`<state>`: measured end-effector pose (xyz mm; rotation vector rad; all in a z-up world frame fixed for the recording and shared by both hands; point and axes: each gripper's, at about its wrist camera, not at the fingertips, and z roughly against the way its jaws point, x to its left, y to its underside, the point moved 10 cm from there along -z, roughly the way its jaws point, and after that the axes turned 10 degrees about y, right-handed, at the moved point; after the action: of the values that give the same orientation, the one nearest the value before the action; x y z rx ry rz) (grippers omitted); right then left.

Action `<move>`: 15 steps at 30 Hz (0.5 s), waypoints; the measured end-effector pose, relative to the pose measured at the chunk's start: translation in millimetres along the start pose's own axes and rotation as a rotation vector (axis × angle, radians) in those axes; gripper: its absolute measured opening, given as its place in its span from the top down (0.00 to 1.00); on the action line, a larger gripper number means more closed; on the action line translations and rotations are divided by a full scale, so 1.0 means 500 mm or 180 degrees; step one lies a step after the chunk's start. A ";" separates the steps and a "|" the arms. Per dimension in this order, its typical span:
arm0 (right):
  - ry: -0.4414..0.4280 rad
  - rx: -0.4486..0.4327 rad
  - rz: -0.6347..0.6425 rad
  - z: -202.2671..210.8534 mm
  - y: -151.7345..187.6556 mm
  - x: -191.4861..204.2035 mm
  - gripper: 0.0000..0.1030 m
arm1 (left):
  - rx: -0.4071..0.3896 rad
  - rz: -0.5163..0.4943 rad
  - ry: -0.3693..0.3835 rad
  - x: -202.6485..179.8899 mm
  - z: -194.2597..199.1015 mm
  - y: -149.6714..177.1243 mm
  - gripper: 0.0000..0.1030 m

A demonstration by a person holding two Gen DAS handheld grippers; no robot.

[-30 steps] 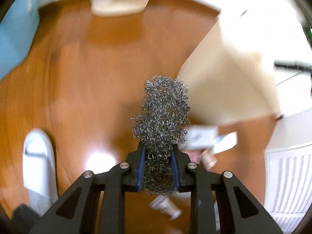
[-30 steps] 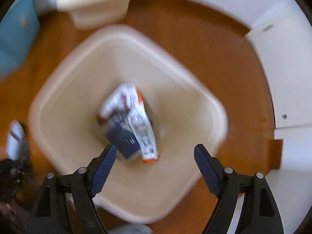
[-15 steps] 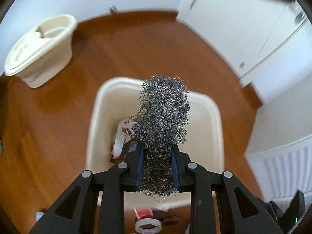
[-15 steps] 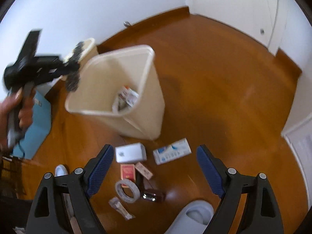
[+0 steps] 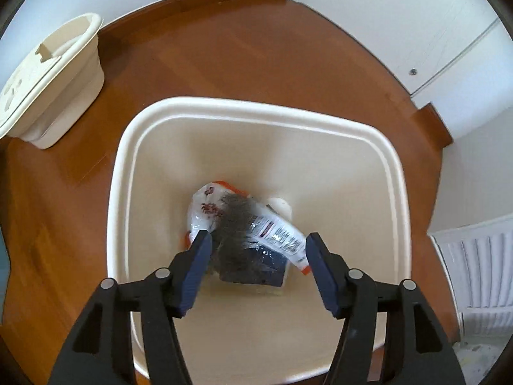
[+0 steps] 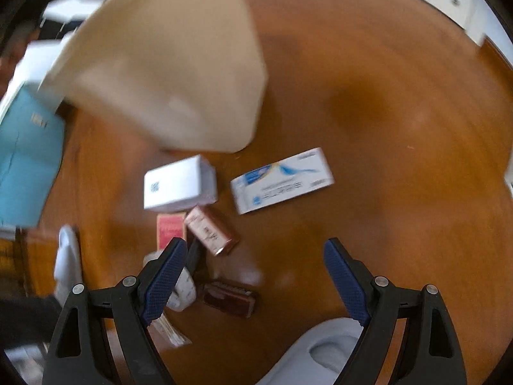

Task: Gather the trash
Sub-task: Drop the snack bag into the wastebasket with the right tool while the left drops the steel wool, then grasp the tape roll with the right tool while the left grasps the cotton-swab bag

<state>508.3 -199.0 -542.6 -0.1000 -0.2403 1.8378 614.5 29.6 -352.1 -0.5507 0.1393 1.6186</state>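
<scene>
My left fingers (image 5: 258, 258) gape empty above the bin (image 5: 128, 160), my right fingers (image 6: 255, 276) spread too, nearer the brown box (image 6: 210, 229) lying just beyond, angled far-left to near-right.

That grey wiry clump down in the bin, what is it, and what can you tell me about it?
It looks like a steel wool scrubber, a loose tangle of thin grey metal wire, blurred in the left wrist view. It sits deep inside the cream bin, on top of a white and orange plastic wrapper and beside a dark blue packet. A printed white wrapper lies across its right side. The left gripper hangs open above it, touching nothing.
</scene>
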 end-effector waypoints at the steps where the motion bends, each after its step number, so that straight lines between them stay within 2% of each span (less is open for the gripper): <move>1: -0.0068 -0.0001 0.0100 0.006 0.005 0.016 0.14 | -0.0058 -0.0013 0.0044 -0.002 0.018 0.004 0.42; 4: -0.0319 -0.0047 0.0669 -0.001 0.042 0.101 0.14 | -0.0355 -0.0031 0.0238 -0.021 0.094 0.035 0.42; 6: -0.0324 -0.0067 0.1055 -0.021 0.074 0.149 0.14 | -0.0570 0.0011 0.0355 -0.013 0.149 0.092 0.41; 7: -0.0284 -0.0022 0.1231 -0.036 0.093 0.169 0.14 | -0.0620 0.0049 0.0358 -0.002 0.157 0.115 0.40; 9: -0.0243 0.0051 0.1516 -0.075 0.127 0.210 0.15 | -0.0700 0.0239 0.0219 0.049 0.168 0.210 0.38; 10: -0.0240 0.0060 0.1596 -0.086 0.136 0.224 0.16 | -0.0694 0.0342 0.0166 0.071 0.163 0.247 0.38; 12: -0.0202 0.0090 0.1738 -0.116 0.150 0.245 0.20 | -0.0575 0.0717 -0.0019 0.144 0.122 0.368 0.38; 15: -0.0051 0.0126 0.1814 -0.161 0.152 0.251 0.30 | -0.0144 0.1287 -0.0270 0.226 0.027 0.545 0.38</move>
<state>417.1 -89.3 -630.4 -0.1358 -0.1982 2.4096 345.4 99.8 -451.1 -0.5088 0.1581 2.0399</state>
